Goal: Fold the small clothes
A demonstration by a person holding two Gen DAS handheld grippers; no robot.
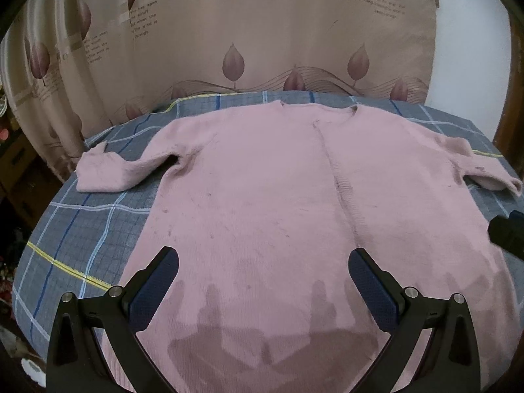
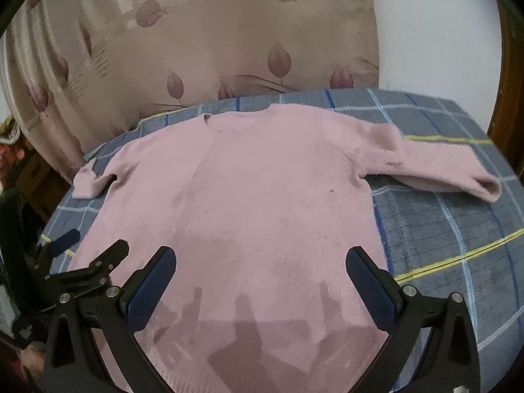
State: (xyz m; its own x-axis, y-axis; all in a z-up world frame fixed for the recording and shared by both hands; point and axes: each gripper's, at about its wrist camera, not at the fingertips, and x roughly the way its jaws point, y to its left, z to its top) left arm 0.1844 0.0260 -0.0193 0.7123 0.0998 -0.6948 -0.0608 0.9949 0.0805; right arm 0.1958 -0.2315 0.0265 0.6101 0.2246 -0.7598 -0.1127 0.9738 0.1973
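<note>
A pink knitted cardigan (image 1: pixel 262 190) lies flat and spread out on the plaid-covered table (image 1: pixel 85 229), collar at the far side, hem toward me. Its left sleeve (image 1: pixel 108 173) bends outward and its right sleeve (image 2: pixel 442 167) stretches to the right. My left gripper (image 1: pixel 263 262) hovers open above the lower middle of the garment, nothing between its fingers. My right gripper (image 2: pixel 262 262) is open too, over the lower right half of the cardigan (image 2: pixel 249 203). The left gripper (image 2: pixel 88 252) also shows at the left edge of the right wrist view.
The grey-blue plaid cloth (image 2: pixel 458 245) covers a rounded table with bare cloth on both sides of the garment. A beige curtain (image 1: pixel 262 32) with leaf prints hangs right behind the far edge. A white wall (image 2: pixel 435 32) stands at the back right.
</note>
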